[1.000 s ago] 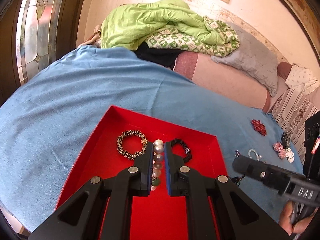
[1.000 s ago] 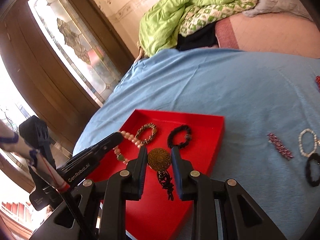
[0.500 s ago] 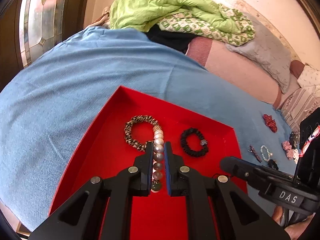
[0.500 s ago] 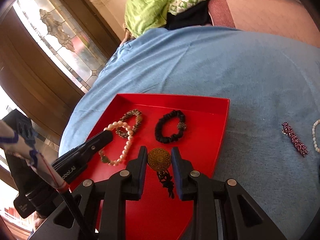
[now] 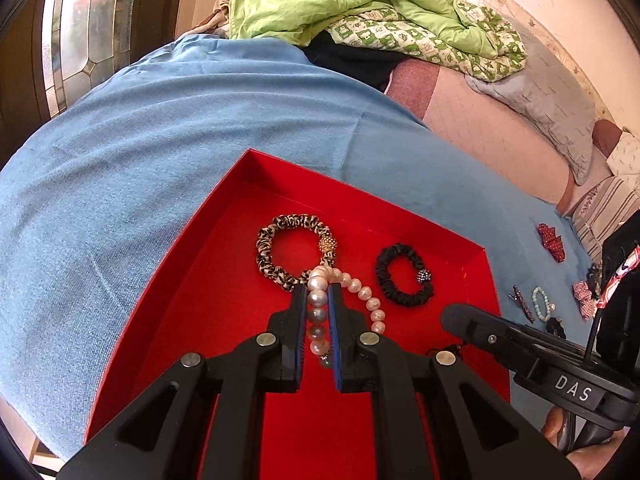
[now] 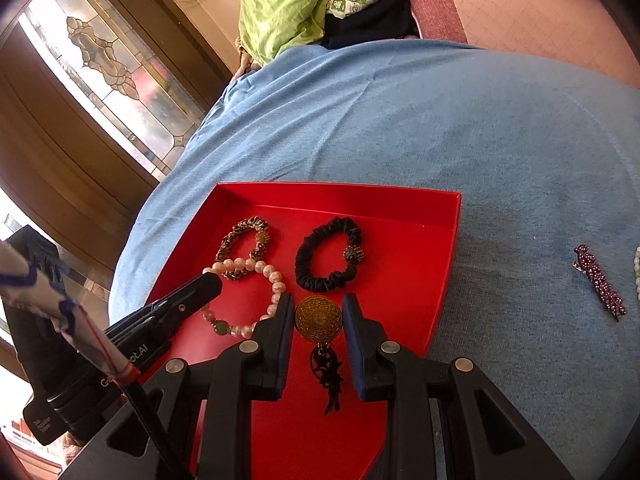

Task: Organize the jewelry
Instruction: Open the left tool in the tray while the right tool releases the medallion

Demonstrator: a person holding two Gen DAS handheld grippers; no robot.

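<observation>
While the left gripper (image 5: 318, 300) grasps the pearl bracelet (image 5: 318, 312) and the right gripper (image 6: 318, 320) the medallion (image 6: 319, 318), lower both gently into the red tray (image 6: 448, 264), medallion at 5 o'clock.

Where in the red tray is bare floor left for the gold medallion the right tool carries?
The red tray has bare floor right of the black scrunchie, along its right wall, and near, under the gold medallion in the right tool. The left half is crowded: leopard scrunchie, pearl bracelet, left tool.

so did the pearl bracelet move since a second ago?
Yes. The pearl bracelet, formerly hanging at the red tray's left edge, now lies inside, overlapping the leopard scrunchie.
</observation>
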